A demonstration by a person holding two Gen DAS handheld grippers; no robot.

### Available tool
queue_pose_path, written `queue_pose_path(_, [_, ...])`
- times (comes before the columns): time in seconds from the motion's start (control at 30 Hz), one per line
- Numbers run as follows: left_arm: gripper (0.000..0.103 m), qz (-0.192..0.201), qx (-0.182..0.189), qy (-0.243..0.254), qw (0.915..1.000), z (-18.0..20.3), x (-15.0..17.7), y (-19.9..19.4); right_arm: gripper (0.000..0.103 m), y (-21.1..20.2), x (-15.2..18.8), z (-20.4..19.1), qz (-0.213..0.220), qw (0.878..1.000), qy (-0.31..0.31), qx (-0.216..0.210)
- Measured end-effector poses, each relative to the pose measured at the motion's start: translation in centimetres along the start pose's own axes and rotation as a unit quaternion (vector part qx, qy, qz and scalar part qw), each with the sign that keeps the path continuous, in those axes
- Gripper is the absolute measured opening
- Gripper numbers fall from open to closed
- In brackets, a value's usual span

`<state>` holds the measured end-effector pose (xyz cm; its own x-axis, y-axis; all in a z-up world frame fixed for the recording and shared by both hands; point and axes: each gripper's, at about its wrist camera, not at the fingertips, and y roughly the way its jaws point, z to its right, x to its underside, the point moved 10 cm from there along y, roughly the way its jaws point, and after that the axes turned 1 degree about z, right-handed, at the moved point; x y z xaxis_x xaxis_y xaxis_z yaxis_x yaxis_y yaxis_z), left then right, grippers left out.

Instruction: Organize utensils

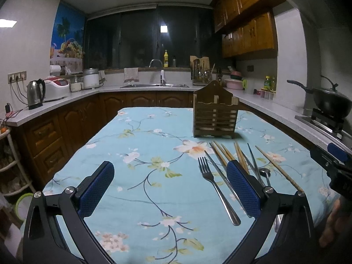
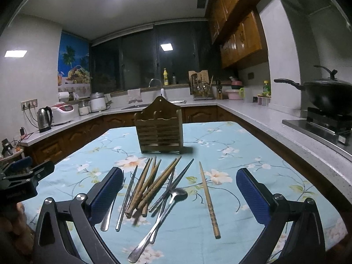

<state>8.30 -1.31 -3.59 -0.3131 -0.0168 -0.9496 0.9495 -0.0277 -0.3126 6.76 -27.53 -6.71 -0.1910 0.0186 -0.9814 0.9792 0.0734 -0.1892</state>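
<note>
**Here: both hand-held grippers spread above the utensil pile**

Right hand-held gripper point(image 2: 179, 194): fingers spread wide, holding nothing. The utensils lie on the floral tabletop point(image 2: 220, 231) between and just ahead of its pads. Wooden chopsticks point(image 2: 147, 187) bunched in a fan; one lone chopstick point(image 2: 209, 200) apart to the right; spoon point(image 2: 173, 198) crossing metal chopsticks point(image 2: 173, 184). Fork point(image 2: 110, 211) partly hidden behind the left pad.

Left hand-held gripper point(image 1: 170, 188): also spread, empty. Fork point(image 1: 216, 189) lies just inside its right pad; the remaining utensils sit behind and right of that pad.

Wooden slatted holder point(image 2: 159, 129) stands upright beyond the pile, well apart from both grippers.
</note>
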Motion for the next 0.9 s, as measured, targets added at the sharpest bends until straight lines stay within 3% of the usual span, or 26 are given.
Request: queue_pose_path(0.9, [0.103, -0.006, 0.006, 0.001, 1.0, -0.03, 0.29, 0.5, 0.103, -0.03, -0.08, -0.67, -0.005, 1.0, 0.001, -0.006])
